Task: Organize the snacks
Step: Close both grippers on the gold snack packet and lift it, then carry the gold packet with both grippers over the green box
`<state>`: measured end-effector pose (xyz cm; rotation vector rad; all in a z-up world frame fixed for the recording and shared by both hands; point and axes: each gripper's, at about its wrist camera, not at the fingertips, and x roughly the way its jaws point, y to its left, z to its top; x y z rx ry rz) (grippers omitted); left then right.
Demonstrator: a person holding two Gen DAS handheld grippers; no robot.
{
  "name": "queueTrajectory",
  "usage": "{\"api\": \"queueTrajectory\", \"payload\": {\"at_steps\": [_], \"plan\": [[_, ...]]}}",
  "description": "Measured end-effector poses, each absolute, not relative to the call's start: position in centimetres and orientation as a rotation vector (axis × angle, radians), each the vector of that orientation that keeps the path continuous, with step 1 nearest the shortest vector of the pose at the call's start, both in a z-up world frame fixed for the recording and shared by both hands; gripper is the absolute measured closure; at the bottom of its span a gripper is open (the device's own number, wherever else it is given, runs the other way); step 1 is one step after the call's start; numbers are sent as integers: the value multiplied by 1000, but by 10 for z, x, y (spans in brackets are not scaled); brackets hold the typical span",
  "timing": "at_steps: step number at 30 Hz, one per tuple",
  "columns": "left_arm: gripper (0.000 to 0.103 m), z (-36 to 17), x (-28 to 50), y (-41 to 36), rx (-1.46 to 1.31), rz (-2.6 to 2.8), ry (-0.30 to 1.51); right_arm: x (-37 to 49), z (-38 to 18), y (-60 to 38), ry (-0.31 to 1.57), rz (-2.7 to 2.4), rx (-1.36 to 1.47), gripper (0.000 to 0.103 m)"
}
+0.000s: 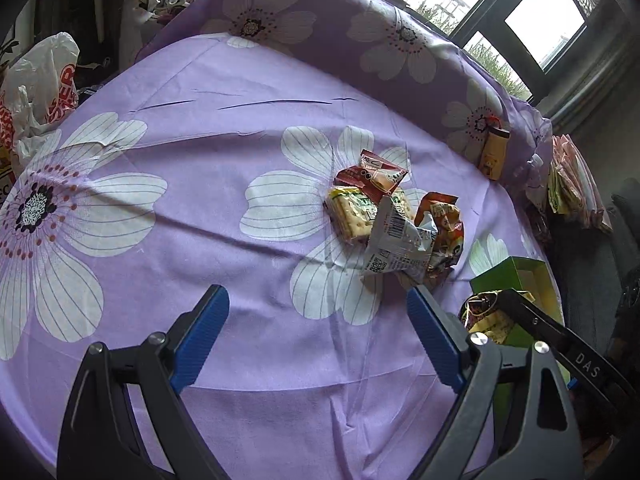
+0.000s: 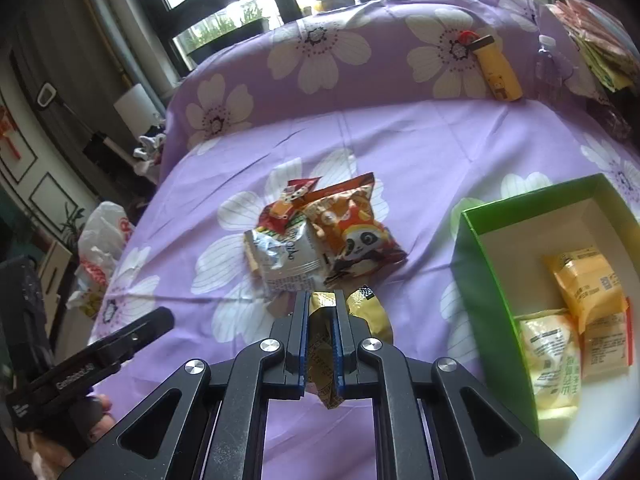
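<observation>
Snacks [image 2: 320, 236] lay heaped mid-table on a purple floral cloth [image 2: 400, 140]: an orange panda-print bag [image 2: 352, 232], a silver crumpled packet [image 2: 280, 260], a red packet [image 2: 288, 200] behind them; from the left wrist view a cracker pack [image 1: 352, 216] showed under the same heap; green box [image 2: 480, 260] stood open on the cloth well right of the pile, white inside; it held three pale yellow wrapped snacks [image 2: 580, 312], lying flat and overlapping against the far wall; right gripper [image 2: 322, 304] was clamped tight on a gold foil packet [image 2: 324, 344], pads pressed on both faces, the packet's top edge poking out between the tips, just near side of the pile; left gripper [image 1: 318, 300] stood wide apart over bare cloth, nothing between its blue pads [image 1: 200, 336], the silver packet near its right fingertip but apart; a white plastic bag [image 1: 40, 80] sat at the table's left edge; a yellow bottle [image 2: 500, 68] leaned on the raised cloth behind.
</observation>
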<state>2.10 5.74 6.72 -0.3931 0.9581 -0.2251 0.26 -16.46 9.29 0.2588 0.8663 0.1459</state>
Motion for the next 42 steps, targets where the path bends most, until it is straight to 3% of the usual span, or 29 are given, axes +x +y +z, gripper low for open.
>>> {"api": "queueTrajectory", "payload": {"at_steps": [13, 17, 22, 26, 28, 42], "plan": [[14, 49, 13, -4, -263, -393, 1045, 9, 52, -172, 1012, 209, 391, 91], [34, 39, 11, -20, -282, -471, 1096, 9, 50, -179, 1017, 201, 418, 91], [50, 34, 8, -26, -359, -532, 1099, 9, 47, -185, 1023, 211, 450, 91], [76, 34, 6, -28, -416, -580, 1096, 9, 47, -185, 1025, 218, 459, 91], [82, 35, 5, -30, -431, -596, 1093, 9, 47, -185, 1028, 220, 463, 91], [86, 80, -16, -37, -387, -582, 943, -11, 85, -194, 914, 232, 515, 91]]}}
